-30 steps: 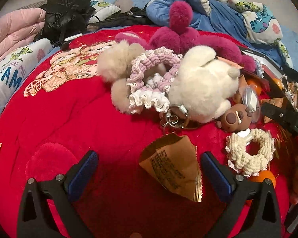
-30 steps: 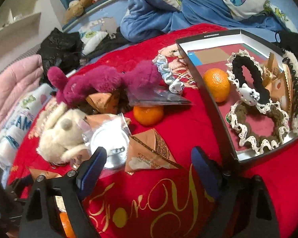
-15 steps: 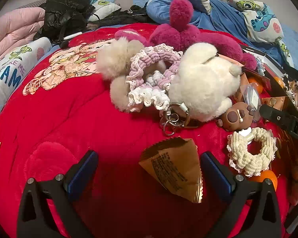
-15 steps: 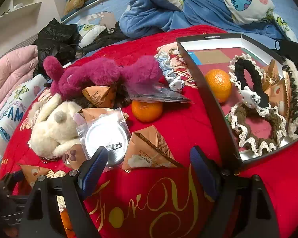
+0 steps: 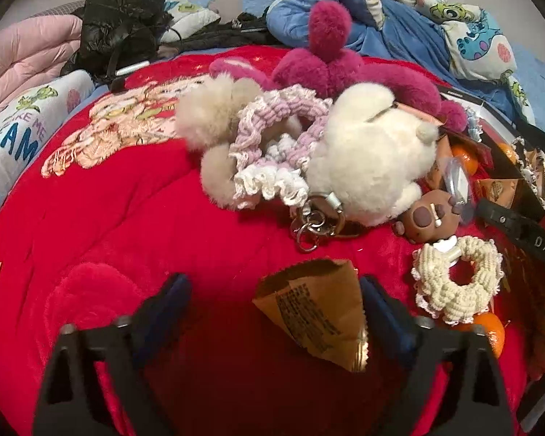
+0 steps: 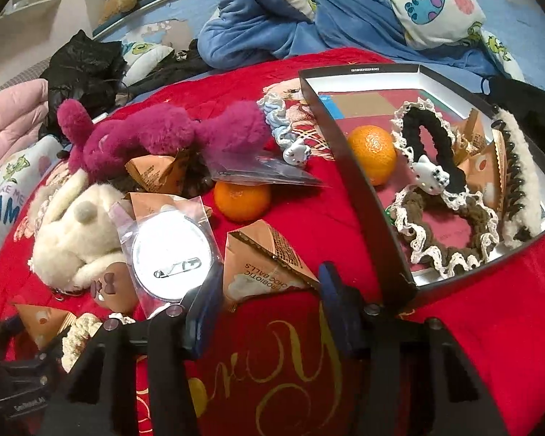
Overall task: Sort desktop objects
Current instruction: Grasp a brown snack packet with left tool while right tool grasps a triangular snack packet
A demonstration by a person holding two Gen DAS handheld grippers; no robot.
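While both tools close, left tool (image 5: 272, 301) astride a tan snack packet (image 5: 312, 312) and right tool (image 6: 269, 290) astride another packet (image 6: 261, 265), neither gripped, on the red blanket (image 6: 309, 218), the box (image 6: 359, 189) beyond holds an orange (image 6: 372, 154).

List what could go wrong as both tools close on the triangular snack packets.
1. The right tool is closing around the orange snack packet, which lies against the bagged pin badge; the left pad may snag that bag.
2. The left tool is closing with the brown packet off-centre, beside the right pad; it could slide away or get pinched by one corner.
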